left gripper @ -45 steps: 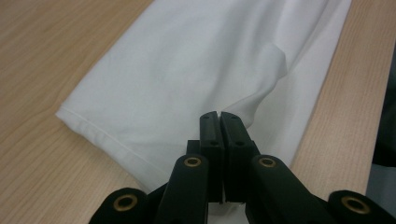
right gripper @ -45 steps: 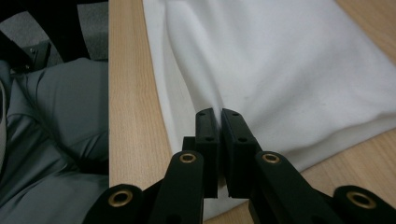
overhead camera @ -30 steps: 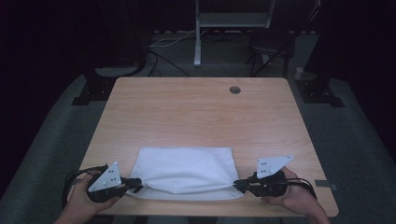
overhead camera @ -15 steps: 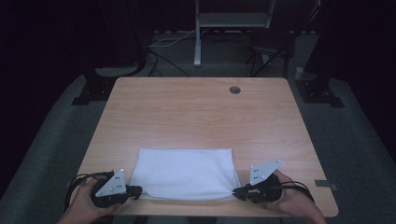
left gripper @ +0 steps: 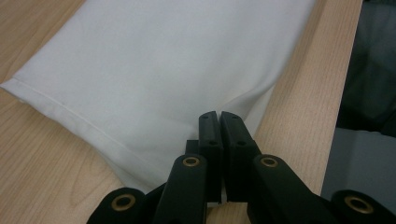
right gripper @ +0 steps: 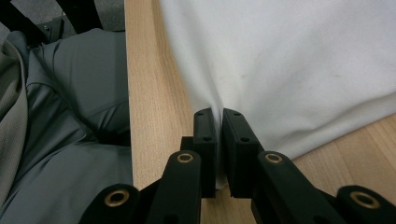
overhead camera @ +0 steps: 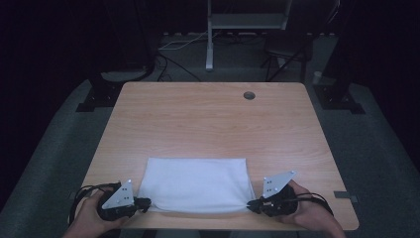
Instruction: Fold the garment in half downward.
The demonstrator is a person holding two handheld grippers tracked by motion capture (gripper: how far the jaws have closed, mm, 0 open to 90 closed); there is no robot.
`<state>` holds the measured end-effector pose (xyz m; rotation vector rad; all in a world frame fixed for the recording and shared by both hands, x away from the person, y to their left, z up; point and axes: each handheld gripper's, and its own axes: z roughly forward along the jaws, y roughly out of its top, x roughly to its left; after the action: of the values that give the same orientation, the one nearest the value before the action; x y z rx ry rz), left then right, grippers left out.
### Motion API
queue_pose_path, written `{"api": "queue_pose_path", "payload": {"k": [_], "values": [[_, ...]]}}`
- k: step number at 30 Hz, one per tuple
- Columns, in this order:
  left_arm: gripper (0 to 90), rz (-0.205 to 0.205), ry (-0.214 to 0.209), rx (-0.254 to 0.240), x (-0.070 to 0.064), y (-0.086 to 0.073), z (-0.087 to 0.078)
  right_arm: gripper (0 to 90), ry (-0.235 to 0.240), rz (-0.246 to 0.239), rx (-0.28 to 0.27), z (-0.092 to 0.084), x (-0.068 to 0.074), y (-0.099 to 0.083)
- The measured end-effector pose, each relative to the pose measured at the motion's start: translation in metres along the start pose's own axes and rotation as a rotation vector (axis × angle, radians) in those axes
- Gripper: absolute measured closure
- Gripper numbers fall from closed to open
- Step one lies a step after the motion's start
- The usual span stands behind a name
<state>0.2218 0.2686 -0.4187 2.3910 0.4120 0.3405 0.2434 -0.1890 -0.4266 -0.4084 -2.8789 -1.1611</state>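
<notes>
The white, rectangular folded cloth (overhead camera: 195, 184) is lying flat on the near part of the light wooden table (overhead camera: 213, 124), its long axis running from nine o'clock to three o'clock across the high view, parallel to the table's near edge and just inside it. The left gripper (overhead camera: 143, 203) is sitting at the cloth's seven o'clock corner and the right gripper (overhead camera: 250, 203) at its five o'clock corner, so each hand is working its own near corner and neither is nearer than the other; the body of the cloth is stretching away from both towards twelve o'clock. In the left gripper view the left gripper (left gripper: 219, 122) is pinching the white fabric (left gripper: 154, 70), its jaws standing pressed nearly together with only a thin layer of cloth between them, and the hemmed edge is running off towards ten o'clock. In the right gripper view the right gripper (right gripper: 219, 120) is likewise clamping the fabric (right gripper: 289, 60), which is gathering into a small pucker right at the jaw tips, the jaws squeezed narrow on it. Judging from this, whatever lift or fold is coming will be depending on both corners travelling together along the short axis, towards twelve o'clock, so that the near edge is staying straight.
</notes>
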Motion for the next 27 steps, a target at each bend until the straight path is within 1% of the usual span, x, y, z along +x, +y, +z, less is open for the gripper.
{"api": "queue_pose_path", "payload": {"k": [6, 9, 10, 11, 12, 14, 15, 16, 17, 18, 19, 20, 22, 23, 24, 25, 26, 27], "values": [[87.0, -0.008, -0.008, -0.002, -0.001, -0.002, 0.002, 83.8, 0.001, 0.002, -0.009, 0.001, 0.000, -0.002], [85.5, -0.017, -0.018, -0.005, 0.001, -0.002, 0.002, 81.7, 0.009, 0.008, -0.008, 0.001, 0.000, -0.002], [84.0, -0.025, -0.021, -0.010, 0.001, -0.003, 0.002, 80.3, 0.008, 0.006, -0.007, 0.001, 0.000, -0.001], [80.9, -0.025, -0.021, -0.010, 0.001, -0.003, 0.002, 76.8, 0.009, 0.006, -0.009, 0.001, 0.000, -0.001], [80.9, -0.032, -0.024, -0.017, 0.001, -0.003, 0.002, 76.8, 0.009, 0.006, -0.009, 0.001, 0.000, -0.001], [70.6, -0.040, -0.013, -0.035, 0.002, -0.002, 0.001, 68.3, 0.016, 0.006, -0.016, 0.001, 0.001, -0.001], [63.9, -0.055, -0.010, -0.049, 0.004, -0.001, 0.000, 63.8, 0.008, 0.003, -0.028, 0.000, 0.001, -0.001], [50.2, -0.093, 0.010, -0.081, 0.009, 0.001, -0.004, 57.8, 0.003, 0.010, -0.041, -0.002, 0.000, -0.001], [43.3, -0.093, 0.010, -0.081, 0.009, 0.001, -0.004, 57.8, 0.003, 0.010, -0.041, -0.002, 0.000, -0.001], [43.3, -0.110, 0.024, -0.095, 0.012, 0.002, -0.007, 53.4, -0.006, 0.018, -0.056, -0.003, 0.000, 0.000], [39.2, -0.133, 0.032, -0.115, 0.015, 0.003, -0.010, 49.3, -0.013, 0.027, -0.072, -0.006, -0.001, 0.001], [32.1, -0.157, 0.042, -0.136, 0.019, 0.003, -0.012, 41.5, -0.037, 0.048, -0.103, -0.011, -0.005, 0.002], [30.5, -0.203, 0.069, -0.157, 0.029, 0.003, -0.016, 38.5, -0.072, 0.080, -0.141, -0.017, -0.012, 0.003], [30.5, -0.229, 0.089, -0.171, 0.035, 0.002, -0.017, 38.5, -0.072, 0.080, -0.141, -0.017, -0.012, 0.003], [30.5, -0.257, 0.099, -0.186, 0.039, 0.002, -0.017, 36.7, -0.102, 0.097, -0.160, -0.020, -0.017, 0.004], [30.4, -0.275, 0.117, -0.192, 0.046, 0.002, -0.017, 34.6, -0.129, 0.115, -0.172, -0.022, -0.022, 0.005], [30.5, -0.283, 0.130, -0.191, 0.050, 0.002, -0.015, 33.3, -0.144, 0.125, -0.176, -0.022, -0.024, 0.006], [30.4, -0.297, 0.144, -0.190, 0.055, 0.002, -0.014, 32.8, -0.168, 0.134, -0.182, -0.023, -0.028, 0.007]]}}
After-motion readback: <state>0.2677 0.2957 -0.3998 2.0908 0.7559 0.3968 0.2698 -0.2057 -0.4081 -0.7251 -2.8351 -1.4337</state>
